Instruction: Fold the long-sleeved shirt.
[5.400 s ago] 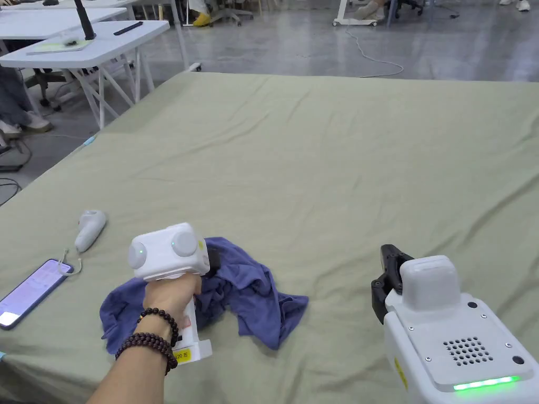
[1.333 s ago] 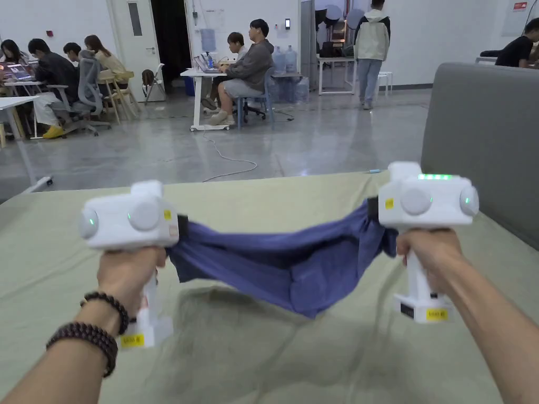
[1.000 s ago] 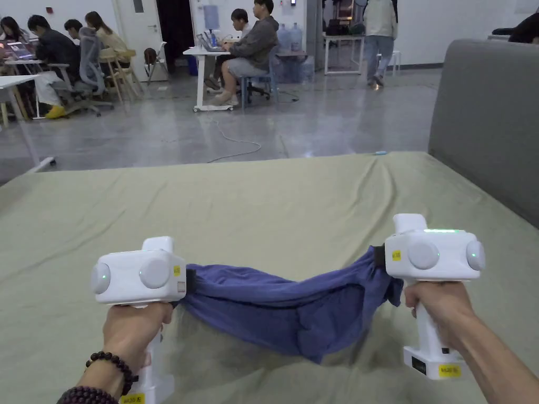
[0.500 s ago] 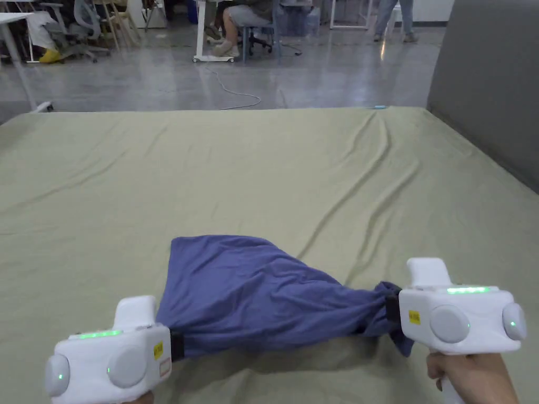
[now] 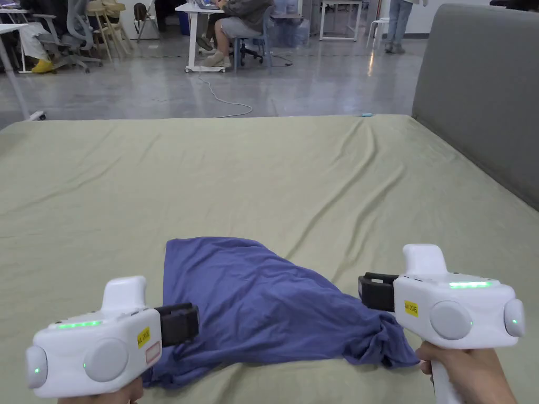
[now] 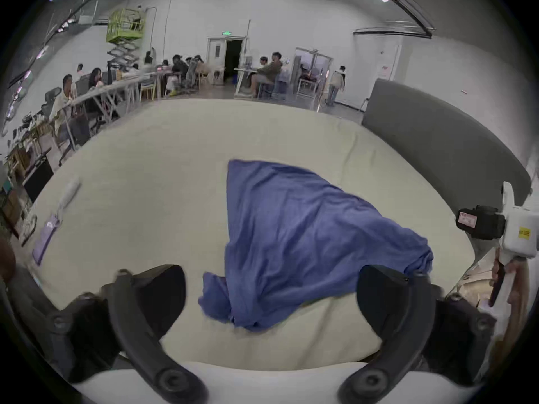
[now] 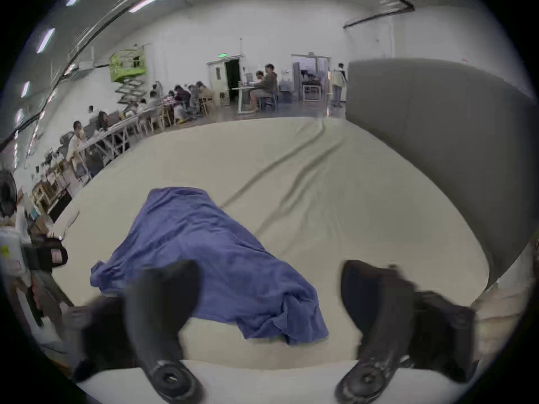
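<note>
The blue long-sleeved shirt (image 5: 263, 305) is laid in a rumpled heap on the olive sheet (image 5: 295, 173) (bunched at both near corners), between the 2 grippers. The left gripper (image 6: 269, 296) is held released, jaws spread wide and clear of the cloth. The right gripper (image 7: 269, 291) is likewise parted, nothing being gripped between its jaws.
</note>
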{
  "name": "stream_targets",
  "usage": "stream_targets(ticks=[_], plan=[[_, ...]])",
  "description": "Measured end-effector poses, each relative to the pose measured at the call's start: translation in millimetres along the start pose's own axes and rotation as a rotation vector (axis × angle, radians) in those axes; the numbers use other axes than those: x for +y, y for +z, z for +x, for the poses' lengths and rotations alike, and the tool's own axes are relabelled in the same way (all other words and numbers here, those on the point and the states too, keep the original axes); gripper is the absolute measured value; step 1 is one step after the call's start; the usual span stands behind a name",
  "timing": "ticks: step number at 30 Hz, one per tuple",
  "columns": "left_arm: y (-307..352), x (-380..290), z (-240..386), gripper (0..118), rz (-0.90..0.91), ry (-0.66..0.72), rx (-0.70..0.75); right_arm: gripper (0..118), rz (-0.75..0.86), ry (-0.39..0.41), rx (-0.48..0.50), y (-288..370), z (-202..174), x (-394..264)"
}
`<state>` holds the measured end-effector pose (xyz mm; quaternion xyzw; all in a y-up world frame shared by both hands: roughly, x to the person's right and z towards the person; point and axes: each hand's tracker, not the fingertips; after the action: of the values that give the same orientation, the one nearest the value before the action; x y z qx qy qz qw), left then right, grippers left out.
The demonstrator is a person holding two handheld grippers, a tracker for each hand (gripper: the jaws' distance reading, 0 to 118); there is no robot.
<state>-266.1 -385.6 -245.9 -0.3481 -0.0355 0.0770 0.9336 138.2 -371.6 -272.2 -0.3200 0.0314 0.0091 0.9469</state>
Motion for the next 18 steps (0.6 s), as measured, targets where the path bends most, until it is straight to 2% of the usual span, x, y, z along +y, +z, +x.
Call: stream_targets(ticks=[1,2,3,4,6,9,10,11,12,13,16,18], plan=[[4,2,2,58,0.011,-0.002,0.000,21,-0.006,0.010,-0.037,0,-4,2],[4,5,1,39,0.020,-0.011,-0.008,3,-0.042,0.002,-0.095,-4,-7,2],[1,6,2,2,0.017,-0.020,0.017,0,-0.048,-0.013,-0.141,-12,-10,0],[1,5,1,0,0.024,-0.022,0.026,0,-0.051,-0.010,-0.092,-19,-9,-2],[4,6,2,0,0.030,-0.015,0.008,0,-0.090,-0.078,-0.014,-28,-6,-6],[-6,11,-5,0,0.025,-0.003,-0.010,0,-0.094,-0.066,-0.033,-34,-2,-6],[-9,13,-6,0,0.030,-0.006,-0.001,6,-0.103,-0.065,-0.041,-41,-2,-7],[-11,15,-8,0,0.027,-0.012,0.002,32,-0.116,-0.073,-0.051,-40,0,-3],[-14,17,-10,0,0.026,-0.014,0.001,67,-0.142,-0.074,-0.048,-51,3,-4],[-11,22,-3,0,0.029,-0.014,-0.003,89,-0.173,-0.070,-0.036,-63,6,-7],[-22,35,-4,0,0.030,-0.019,-0.012,86,-0.262,-0.075,-0.088,-85,13,-11],[-30,53,3,0,0.029,-0.030,-0.014,85,-0.297,-0.083,-0.089,-103,19,-19]])
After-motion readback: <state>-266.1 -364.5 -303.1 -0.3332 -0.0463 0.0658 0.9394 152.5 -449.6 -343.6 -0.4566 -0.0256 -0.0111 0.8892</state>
